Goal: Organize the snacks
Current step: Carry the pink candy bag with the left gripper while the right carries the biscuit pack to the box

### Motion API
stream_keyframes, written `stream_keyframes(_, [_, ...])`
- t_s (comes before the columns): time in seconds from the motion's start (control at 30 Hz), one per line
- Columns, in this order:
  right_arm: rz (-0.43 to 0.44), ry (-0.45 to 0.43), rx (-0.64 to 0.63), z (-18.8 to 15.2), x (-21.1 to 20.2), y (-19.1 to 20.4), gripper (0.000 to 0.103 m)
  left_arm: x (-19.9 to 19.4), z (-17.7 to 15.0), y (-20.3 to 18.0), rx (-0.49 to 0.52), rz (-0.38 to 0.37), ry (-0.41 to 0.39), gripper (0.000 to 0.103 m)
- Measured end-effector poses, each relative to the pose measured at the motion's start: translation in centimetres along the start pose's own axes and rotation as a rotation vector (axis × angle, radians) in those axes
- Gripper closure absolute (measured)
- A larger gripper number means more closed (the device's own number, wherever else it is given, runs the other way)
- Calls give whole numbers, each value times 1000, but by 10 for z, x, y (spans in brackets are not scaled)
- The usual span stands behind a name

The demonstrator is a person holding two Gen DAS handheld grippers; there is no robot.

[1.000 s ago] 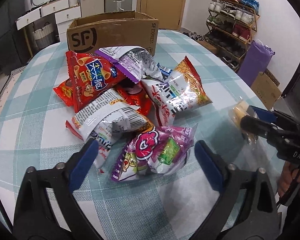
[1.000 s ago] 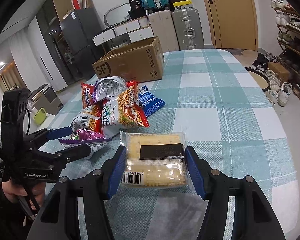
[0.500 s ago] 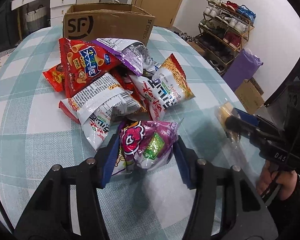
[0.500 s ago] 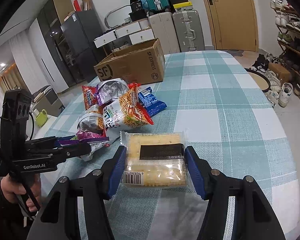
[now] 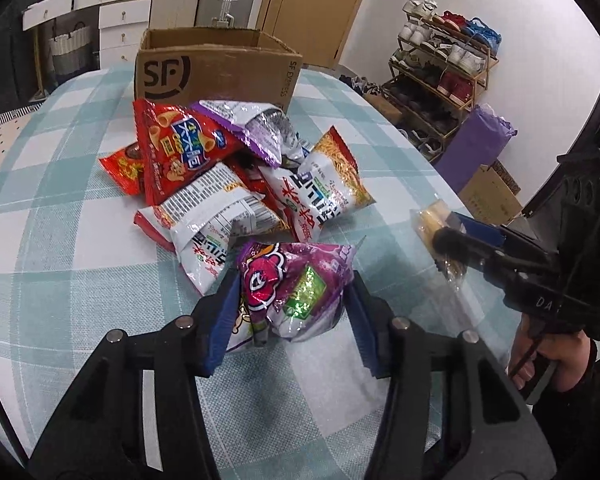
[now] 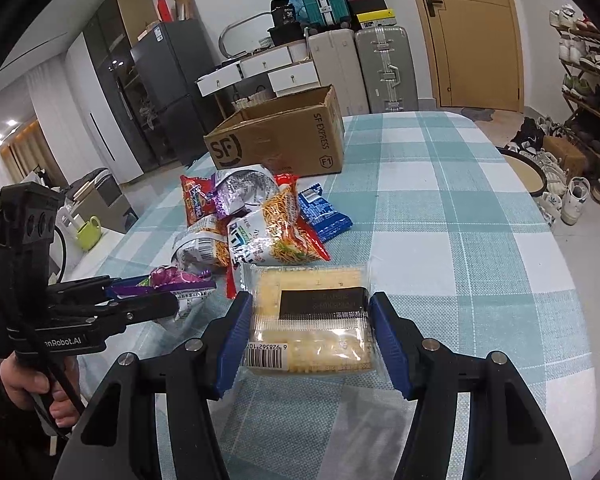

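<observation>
My left gripper (image 5: pixel 292 300) has its blue pads pressed on a purple snack bag (image 5: pixel 276 268), and its jaws are still closing on it. The bag is at the near edge of a pile of snack bags (image 5: pixel 220 184) on the checked table (image 5: pixel 40 220). In the right wrist view the same bag (image 6: pixel 176 278) shows between the left gripper's fingers (image 6: pixel 156 306). My right gripper (image 6: pixel 311 304) is shut on a clear pack of yellow crackers (image 6: pixel 308 336), held just above the cloth to the right of the pile. An open SF cardboard box (image 5: pixel 216 68) stands behind the pile.
A blue packet (image 6: pixel 324 216) lies at the pile's right edge. The table's right half (image 6: pixel 460 220) is bare cloth. Off the table are a shoe rack (image 5: pixel 440 72), suitcases (image 6: pixel 380 68) and drawers. A person's hand (image 6: pixel 28 384) holds the left gripper's handle.
The left gripper's jaws went from wide open around the purple bag to closed on it, and the gripper rose slightly. The right gripper and its cracker pack stayed put.
</observation>
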State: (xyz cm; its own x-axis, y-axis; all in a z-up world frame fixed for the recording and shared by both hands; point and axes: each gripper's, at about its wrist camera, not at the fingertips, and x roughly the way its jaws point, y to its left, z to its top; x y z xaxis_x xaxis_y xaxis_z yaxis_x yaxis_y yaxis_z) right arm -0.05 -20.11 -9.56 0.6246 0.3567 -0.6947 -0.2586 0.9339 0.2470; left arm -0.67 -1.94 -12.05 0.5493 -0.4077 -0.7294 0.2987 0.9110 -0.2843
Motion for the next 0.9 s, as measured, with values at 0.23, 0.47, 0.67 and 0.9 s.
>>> stream_keyframes(0.23, [15, -25, -7, 7, -8, 10, 43, -24, -1, 3, -5, -4, -26, 54])
stream_keyframes(0.47, [54, -42, -30, 24, -13, 27, 43, -52, 12, 8, -4, -3, -81, 54])
stream_keyframes(0.67, [83, -67, -75, 46, -19, 44, 43, -77, 26, 15, -3, 11, -129, 54])
stream_keyframes(0.9, [160, -75, -89, 78, -14, 58, 43, -96, 55, 29, -37, 8, -166, 54])
